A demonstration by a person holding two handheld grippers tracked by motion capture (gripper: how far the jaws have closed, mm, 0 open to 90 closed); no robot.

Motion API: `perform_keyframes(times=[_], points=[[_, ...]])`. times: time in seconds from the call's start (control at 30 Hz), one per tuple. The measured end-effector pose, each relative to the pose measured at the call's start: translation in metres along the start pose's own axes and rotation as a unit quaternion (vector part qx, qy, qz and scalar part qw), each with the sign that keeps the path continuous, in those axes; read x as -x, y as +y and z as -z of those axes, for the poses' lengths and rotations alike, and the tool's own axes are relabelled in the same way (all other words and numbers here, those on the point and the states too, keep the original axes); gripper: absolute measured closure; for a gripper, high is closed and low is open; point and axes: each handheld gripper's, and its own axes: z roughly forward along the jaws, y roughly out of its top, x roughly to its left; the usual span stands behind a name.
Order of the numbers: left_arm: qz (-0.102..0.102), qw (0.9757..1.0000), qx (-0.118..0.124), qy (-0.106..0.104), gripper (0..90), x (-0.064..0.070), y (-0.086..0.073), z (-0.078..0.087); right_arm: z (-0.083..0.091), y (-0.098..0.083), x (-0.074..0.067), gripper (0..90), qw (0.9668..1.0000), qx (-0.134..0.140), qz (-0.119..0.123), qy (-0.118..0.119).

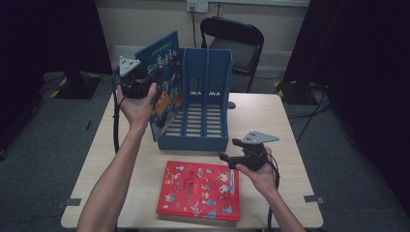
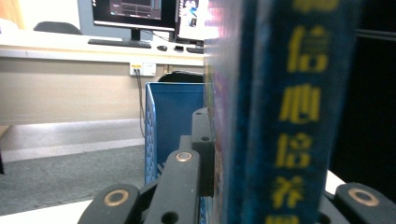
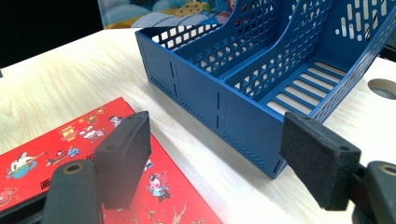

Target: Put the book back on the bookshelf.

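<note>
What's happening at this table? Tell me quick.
A person is filing books into a blue file rack. The left tool is shut on a blue book, holding it upright at the rack's left compartment. The right tool hangs open above the table, beside a red book lying flat.

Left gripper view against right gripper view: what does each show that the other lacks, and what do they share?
Left gripper view: the blue book's spine with yellow characters, clamped between the left gripper fingers, plus a desk with monitors behind. Right gripper view: the red book lying flat on the table, and the right gripper open with nothing between its fingers. Both: the blue file rack.
</note>
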Motion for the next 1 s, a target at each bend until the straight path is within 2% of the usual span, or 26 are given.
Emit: perform_keyframes(times=[0.07, 0.2, 0.3, 0.6, 0.77, 0.83, 0.9, 0.93, 1.0], points=[[-0.005, 1.0, -0.002, 0.007, 83.5, 0.002, -0.002, -0.003, 0.0, 0.0, 0.0, 24.7, 1.0, 0.001, -0.001, 0.001], [0.002, 1.0, 0.005, 0.006, 83.5, 0.001, -0.003, -0.007, 0.0, 0.0, 0.0, 24.7, 1.0, -0.001, 0.0, 0.001], [-0.008, 0.9997, 0.015, 0.015, 83.5, 0.003, -0.005, -0.012, -0.001, 0.0, -0.001, 24.7, 1.0, -0.002, 0.003, 0.003], [-0.02, 0.9996, 0.013, 0.015, 83.4, 0.008, -0.012, -0.03, -0.001, -0.001, 0.001, 24.6, 0.9999, -0.005, 0.0, 0.009], [-0.035, 0.9992, 0.018, 0.013, 83.4, 0.008, -0.013, -0.034, 0.0, -0.002, 0.001, 24.6, 0.9999, -0.005, -0.002, 0.012], [-0.029, 0.9993, 0.012, 0.019, 83.3, 0.008, -0.009, -0.037, -0.001, -0.002, 0.001, 24.6, 0.9999, -0.006, -0.003, 0.014], [-0.022, 0.9995, 0.019, 0.013, 83.3, 0.007, -0.009, -0.037, -0.002, -0.002, 0.001, 24.5, 0.9999, -0.011, -0.002, 0.013], [-0.033, 0.9991, 0.021, 0.017, 83.4, 0.007, -0.009, -0.038, -0.002, -0.002, 0.001, 24.5, 0.9998, -0.011, -0.001, 0.014], [-0.029, 0.9992, 0.021, 0.02, 83.3, 0.006, -0.009, -0.041, -0.001, -0.002, 0.001, 24.5, 0.9998, -0.011, -0.001, 0.014]])
